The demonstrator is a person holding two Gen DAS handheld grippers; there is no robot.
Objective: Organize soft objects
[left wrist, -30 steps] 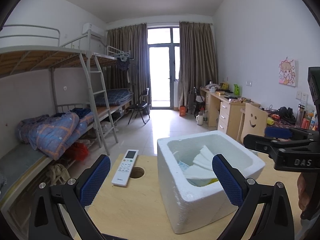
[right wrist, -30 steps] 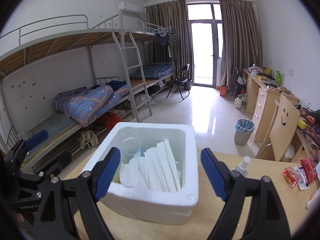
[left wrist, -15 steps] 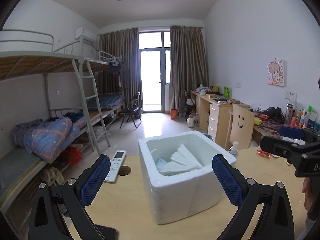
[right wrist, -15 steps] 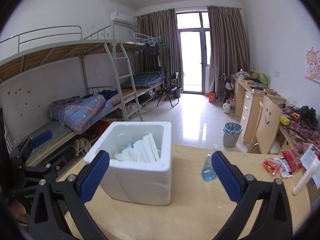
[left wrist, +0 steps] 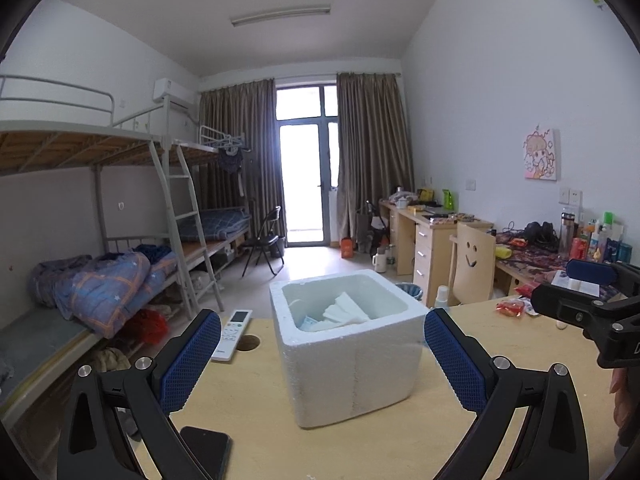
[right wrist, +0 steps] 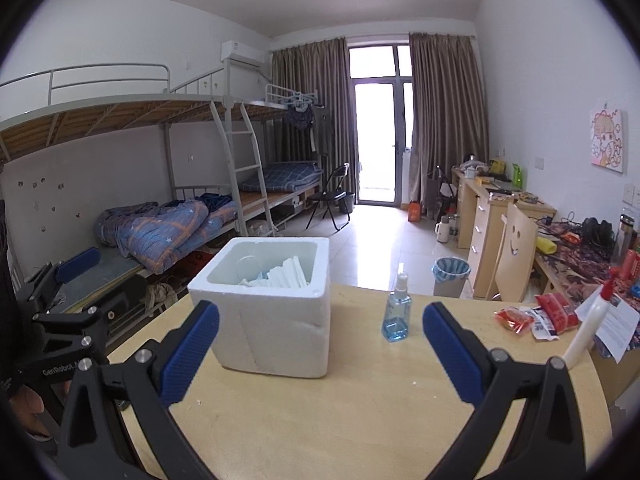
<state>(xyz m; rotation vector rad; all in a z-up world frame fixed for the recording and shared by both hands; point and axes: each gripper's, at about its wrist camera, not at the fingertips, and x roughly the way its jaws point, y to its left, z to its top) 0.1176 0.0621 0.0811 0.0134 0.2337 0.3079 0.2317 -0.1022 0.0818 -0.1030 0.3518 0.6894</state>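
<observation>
A white foam box [left wrist: 348, 344] [right wrist: 268, 308] stands on the round wooden table [left wrist: 256, 408] [right wrist: 360, 412]. Inside it lie white folded soft sheets [left wrist: 344, 312] [right wrist: 286, 276] and a bluish packet [left wrist: 306, 323]. My left gripper [left wrist: 322, 362] is open, its blue pads on either side of the box but short of it, nothing between them. My right gripper [right wrist: 320, 354] is open wide and empty, back from the box, which sits ahead to its left. Each gripper also shows at the edge of the other's view.
A white remote [left wrist: 233, 334] lies by a hole [left wrist: 248, 343] in the table, a dark phone [left wrist: 208, 452] near the front edge. A blue spray bottle [right wrist: 397, 310], red snack packets [right wrist: 536, 316] and a white bottle [right wrist: 588, 328] sit right. Bunk beds left, desks right.
Both grippers have drawn back from the foam box, which now looks smaller and farther off. The right jaws spread wider. More table, the spray bottle and the phone came into view.
</observation>
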